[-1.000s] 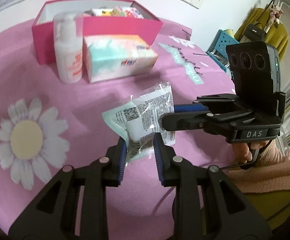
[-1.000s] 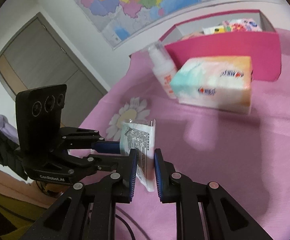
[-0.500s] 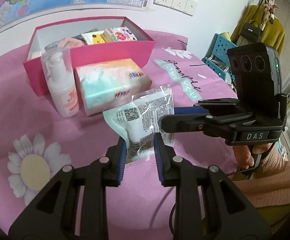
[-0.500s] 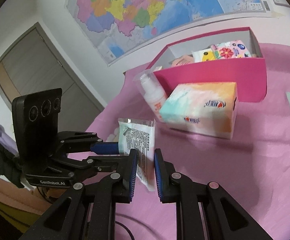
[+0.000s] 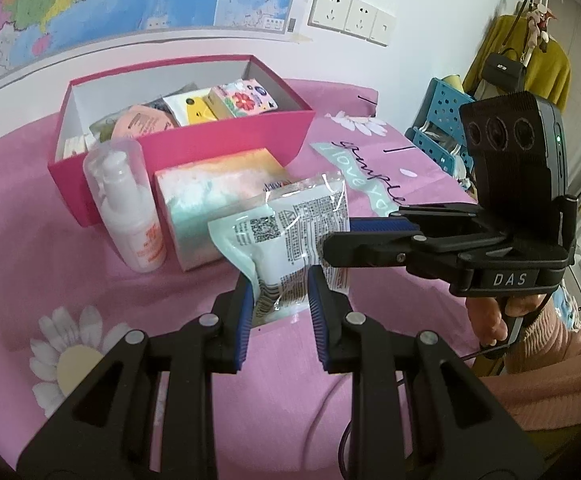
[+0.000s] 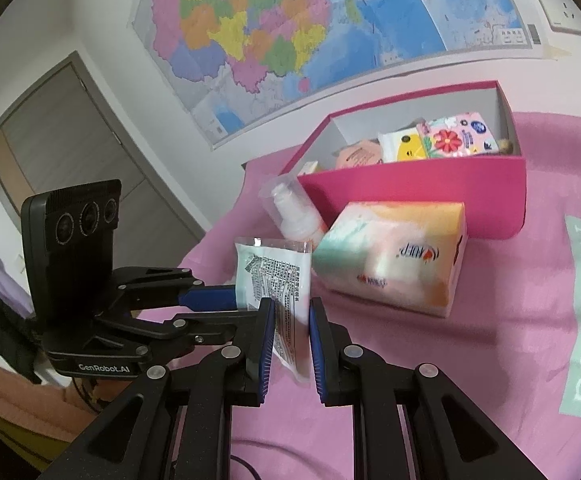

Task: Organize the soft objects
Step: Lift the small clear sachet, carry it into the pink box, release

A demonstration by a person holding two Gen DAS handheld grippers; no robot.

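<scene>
A crinkly plastic packet (image 5: 290, 236), glossy, pale green at one end and covered in fine black print, hangs in the air in front of the pink box (image 5: 226, 140), clear of the cloth. The left gripper (image 5: 280, 294) clamps its lower edge between ribbed blue pads, and the right gripper (image 6: 289, 334) pinches the packet's side edge the same way (so both hold the one packet, arms meeting at a right angle). The box is stiff cardboard, white inside, filled with small soft packs (image 5: 240, 100) in floral and yellow wrappers. Just before the box stands a white pump bottle (image 5: 130, 204) under a clear cap, touching a squashy tissue pack (image 5: 218, 196) in peach and mint. Everything rests on a pink cloth (image 5: 30, 248) printed with daisies.
</scene>
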